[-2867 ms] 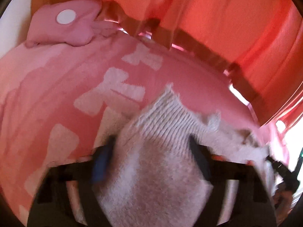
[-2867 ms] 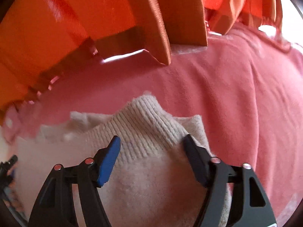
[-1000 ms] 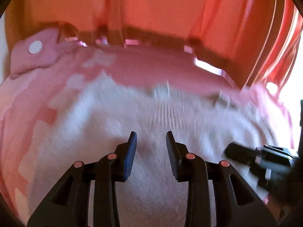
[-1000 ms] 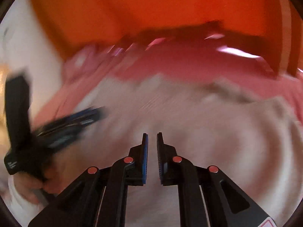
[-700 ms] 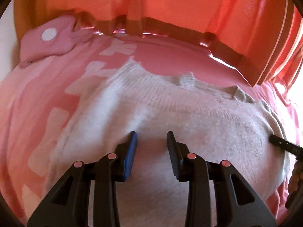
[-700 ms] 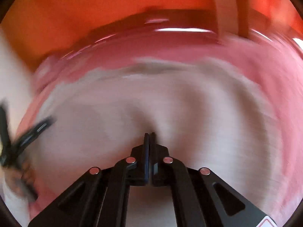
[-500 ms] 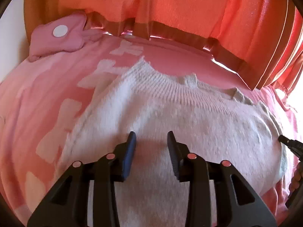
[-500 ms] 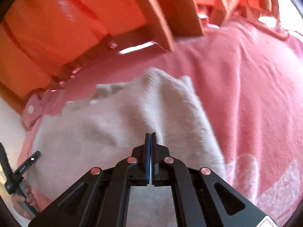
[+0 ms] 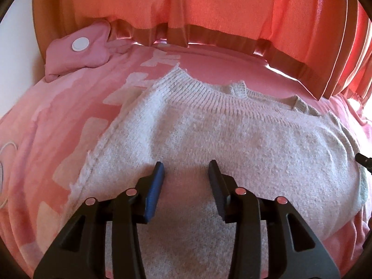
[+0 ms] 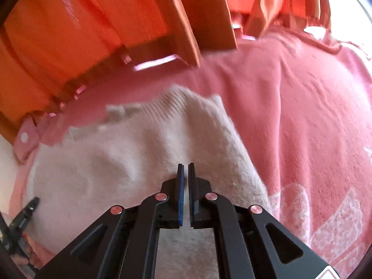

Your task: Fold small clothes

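A cream knitted sweater (image 9: pixel 232 139) is spread on a pink patterned blanket (image 9: pixel 58 127) below orange curtains (image 9: pixel 232 7); the left gripper (image 9: pixel 186 169) is held apart above it, the right gripper (image 10: pixel 186 169) nearly closed, with nothing visibly pinched

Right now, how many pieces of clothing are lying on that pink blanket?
1: a white knitted sweater lies spread across the middle of the pink blanket, under both tongs. More could be hidden outside these views.

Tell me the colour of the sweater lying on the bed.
Off-white, cream knit sweater with a ribbed edge; clearest in the left wrist view.
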Demonstrator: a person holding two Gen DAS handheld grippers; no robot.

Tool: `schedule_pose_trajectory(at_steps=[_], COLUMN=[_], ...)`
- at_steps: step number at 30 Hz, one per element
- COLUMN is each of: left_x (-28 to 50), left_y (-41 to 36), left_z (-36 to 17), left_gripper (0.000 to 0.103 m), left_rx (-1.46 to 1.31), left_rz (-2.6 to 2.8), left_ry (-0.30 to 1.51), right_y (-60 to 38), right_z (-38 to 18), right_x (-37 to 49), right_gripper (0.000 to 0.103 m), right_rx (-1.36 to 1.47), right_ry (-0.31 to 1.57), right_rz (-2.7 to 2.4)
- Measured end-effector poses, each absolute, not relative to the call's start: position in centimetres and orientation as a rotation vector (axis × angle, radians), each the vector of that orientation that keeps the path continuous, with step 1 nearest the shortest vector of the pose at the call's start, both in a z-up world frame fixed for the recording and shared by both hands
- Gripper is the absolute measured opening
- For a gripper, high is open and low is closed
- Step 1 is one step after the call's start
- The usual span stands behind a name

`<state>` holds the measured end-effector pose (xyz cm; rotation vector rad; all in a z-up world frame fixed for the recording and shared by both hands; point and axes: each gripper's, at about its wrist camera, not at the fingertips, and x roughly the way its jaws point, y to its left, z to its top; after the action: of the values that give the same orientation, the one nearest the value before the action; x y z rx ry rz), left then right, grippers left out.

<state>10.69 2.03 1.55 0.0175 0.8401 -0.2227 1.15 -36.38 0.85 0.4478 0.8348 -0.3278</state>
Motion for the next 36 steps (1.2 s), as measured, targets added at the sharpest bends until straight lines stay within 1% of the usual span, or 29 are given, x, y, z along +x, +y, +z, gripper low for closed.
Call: schedule_pose_trajectory(at_steps=[1,2,3,4,7,9,11,18,22,23,25,27,28,29,31,32,34,36], left_x=[10.7,10.6,10.6,10.6,10.5,10.4,10.3,10.0,9.9,9.8,9.8,9.3,8.9,8.5,7.2,6.7,5.9,5.8], left_y=[2.0,2.0,2.0,1.9,1.9,1.9,2.0,2.7,3.1,3.1,3.3,4.2,4.9,5.8,8.3,9.4,11.4,12.7], left_z=[1.6,1.6,1.6,1.6,1.6,1.7,1.7,1.8,1.9,1.9,2.0,2.4,2.8,3.1,3.6,3.6,3.1,2.4], left_gripper=[0.039,0.039,0.039,0.039,0.039,0.039,0.04,0.042,0.043,0.043,0.043,0.044,0.049,0.06,0.072,0.074,0.074,0.076], left_rx=[0.019,0.022,0.023,0.025,0.025,0.023,0.023,0.006,-0.007,-0.007,-0.013,-0.062,-0.1,-0.144,-0.258,-0.305,-0.384,-0.456], left_rz=[-0.223,-0.221,-0.22,-0.219,-0.216,-0.217,-0.22,-0.234,-0.243,-0.245,-0.249,-0.255,-0.257,-0.259,-0.238,-0.228,-0.19,-0.161], left_ry=[0.839,0.837,0.836,0.834,0.832,0.832,0.831,0.834,0.837,0.836,0.836,0.828,0.819,0.806,0.776,0.765,0.771,0.793], right_y=[-36.5,-36.5,-36.4,-36.0,-34.5,-32.0,-29.2,-19.3,-16.8,-16.1,-15.8,-15.3,-15.3,-15.6,-16.9,-17.6,-18.4,-19.4], right_z=[-0.2,-0.6,0.2,1.1,2.7,4.2,4.9,5.6,3.2,1.1,-0.3,0.4,0.8,1.7,2.9,3.4,3.4,2.3], right_x=[2.0,2.6,2.5,2.1,2.0,2.6,3.1,7.4,11.3,12.7,13.4,13.4,13.3,12.8,11.5,10.4,9.1,8.1], right_gripper=[0.003,0.001,0.001,0.006,0.01,0.011,0.011,0.011,0.011,0.01,0.006,0.006,0.007,0.007,0.007,0.007,0.007,0.007], right_rx=[0.442,0.441,0.438,0.434,0.423,0.365,0.321,0.207,0.168,0.15,0.112,0.073,0.081,0.107,0.164,0.178,0.182,0.186], right_ry=[0.9,0.913,0.874,0.826,0.749,0.699,0.696,0.766,0.881,0.964,0.927,0.942,0.949,0.942,0.908,0.898,0.895,0.907], right_rz=[-0.336,-0.342,-0.35,-0.33,-0.27,-0.187,-0.125,0.058,0.084,0.089,0.08,0.068,0.069,0.085,0.112,0.111,0.093,0.087])
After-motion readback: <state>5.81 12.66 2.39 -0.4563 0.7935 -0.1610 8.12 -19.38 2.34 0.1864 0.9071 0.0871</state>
